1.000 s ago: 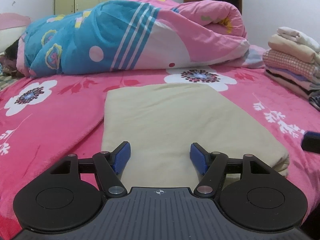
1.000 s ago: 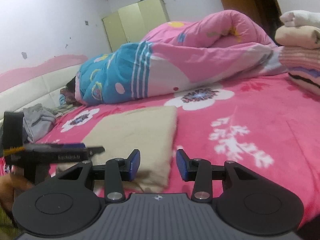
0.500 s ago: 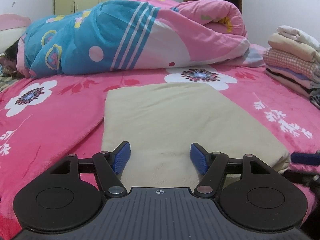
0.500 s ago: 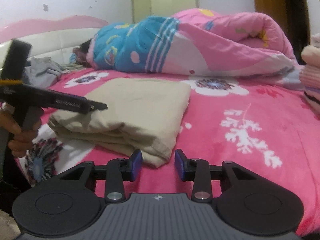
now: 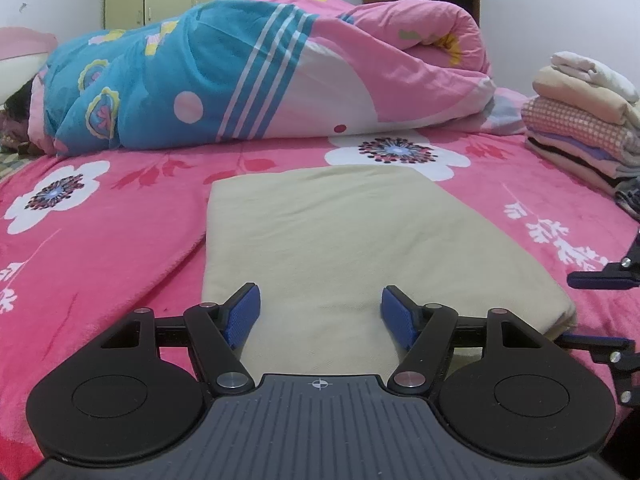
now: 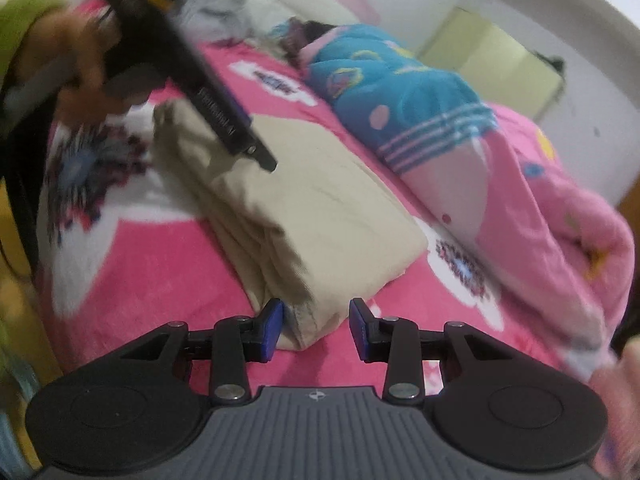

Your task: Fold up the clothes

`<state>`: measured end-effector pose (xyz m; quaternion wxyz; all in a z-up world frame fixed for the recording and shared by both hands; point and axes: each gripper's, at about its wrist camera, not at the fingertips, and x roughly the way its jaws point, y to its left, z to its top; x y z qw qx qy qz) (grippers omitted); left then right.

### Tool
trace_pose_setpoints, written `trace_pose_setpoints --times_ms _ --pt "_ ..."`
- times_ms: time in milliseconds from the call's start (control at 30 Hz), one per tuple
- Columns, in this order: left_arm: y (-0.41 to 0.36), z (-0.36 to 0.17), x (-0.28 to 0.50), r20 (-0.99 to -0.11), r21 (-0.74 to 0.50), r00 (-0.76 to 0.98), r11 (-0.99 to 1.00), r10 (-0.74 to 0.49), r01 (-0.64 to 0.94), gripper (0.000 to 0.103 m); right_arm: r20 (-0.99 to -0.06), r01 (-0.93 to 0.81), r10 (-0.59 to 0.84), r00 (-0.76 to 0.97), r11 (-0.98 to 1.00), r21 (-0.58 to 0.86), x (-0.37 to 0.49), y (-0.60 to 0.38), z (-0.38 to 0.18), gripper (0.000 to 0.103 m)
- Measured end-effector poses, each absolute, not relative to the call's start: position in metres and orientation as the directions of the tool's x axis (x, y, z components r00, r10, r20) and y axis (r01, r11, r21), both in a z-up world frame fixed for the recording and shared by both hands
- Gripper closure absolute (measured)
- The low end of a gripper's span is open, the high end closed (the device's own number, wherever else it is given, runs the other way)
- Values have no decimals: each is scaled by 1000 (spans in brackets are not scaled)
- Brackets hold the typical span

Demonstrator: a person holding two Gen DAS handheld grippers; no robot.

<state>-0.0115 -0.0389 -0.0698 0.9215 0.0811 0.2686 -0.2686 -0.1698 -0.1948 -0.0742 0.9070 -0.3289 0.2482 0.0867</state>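
Rolled over and closer now, the right gripper (image 6: 314, 326) straddles the folded beige cloth's (image 6: 320, 196) corner, fingers apart, ready to grip; left gripper (image 5: 320, 316) hovers, fingers apart.

folded cloth (image 5: 340, 240) in the middle of the bed (image 5: 100, 240)

the rolled quilt (image 5: 260, 80) lies behind the cloth, across the far side of the bed; a stack of folded clothes (image 5: 580, 120) sits to the right, well apart. the left hand-held gripper (image 5: 320, 316) is over the cloth's near edge, the right hand-held gripper (image 6: 316, 330) at its near right corner, the corner between its jaws.
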Motion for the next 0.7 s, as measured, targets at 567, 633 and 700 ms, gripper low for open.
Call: trace_pose_setpoints --times_ms 567,633,700 --pt "-38 -68 -8 -539 -12 703 839 -464 544 35 -158 -43 -315 936 341 -939 -180 -122 -159 87" --pt "-37 -68 -8 -538 -15 703 839 -465 544 35 -130 -35 -327 936 280 -959 -181 -117 -164 87" --pt "-36 -68 -8 -537 -19 702 839 -467 544 35 -104 -20 -340 935 242 -970 -180 -113 -166 88"
